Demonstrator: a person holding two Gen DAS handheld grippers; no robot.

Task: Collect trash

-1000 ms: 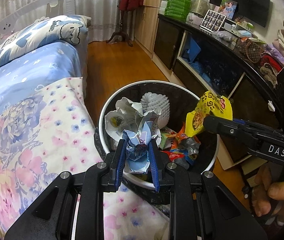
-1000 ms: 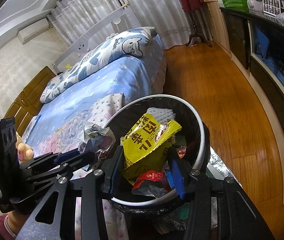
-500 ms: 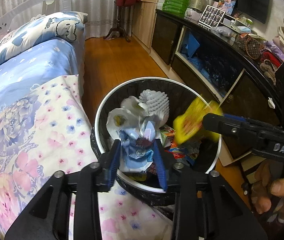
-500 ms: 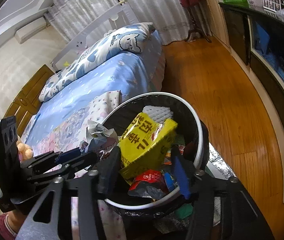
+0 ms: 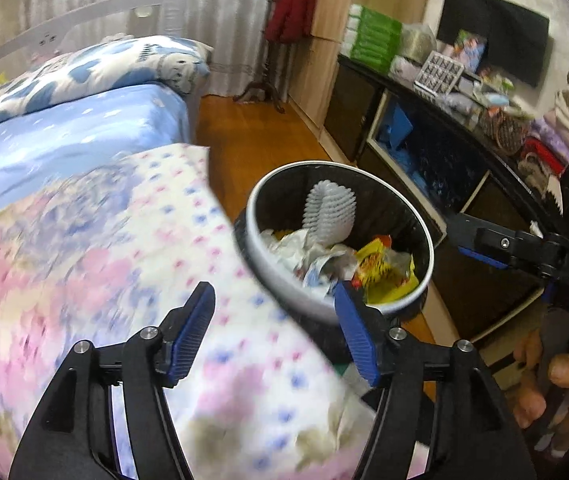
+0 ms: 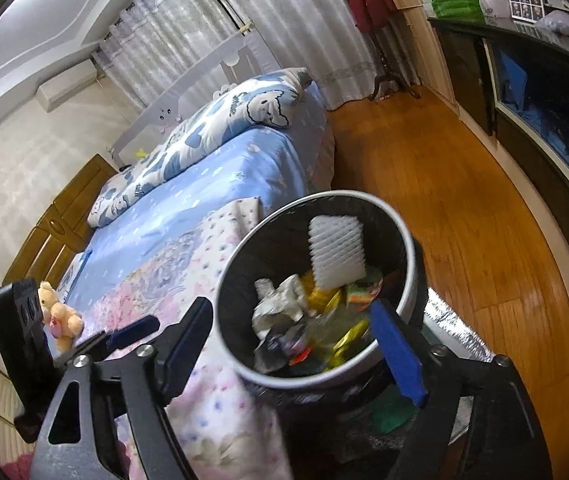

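Note:
A round black trash bin with a white rim [image 5: 268,248] [image 6: 408,248] stands beside the bed. Inside lie a crumpled white-and-blue wrapper [image 5: 316,264] [image 6: 280,308], a yellow snack bag [image 5: 384,272] [image 6: 348,336] and a white foam net sleeve [image 5: 328,212] [image 6: 336,252]. My left gripper [image 5: 276,308] is open and empty, over the bed edge at the bin's near rim. My right gripper [image 6: 292,324] is open and empty, just above the bin's near side; it also shows at the right of the left wrist view [image 5: 524,248].
A bed with a floral blanket [image 5: 84,260] [image 6: 188,272] and blue sheet lies left of the bin. A dark cabinet [image 5: 424,152] [image 6: 544,128] lines the right wall. Wooden floor [image 6: 444,200] runs between them. A plush bear [image 6: 58,316] sits on the bed.
Both grippers opened and dropped their loads: the crumpled wrapper and the yellow snack bag now lie in the bin. Both grippers have pulled back and up from the bin.

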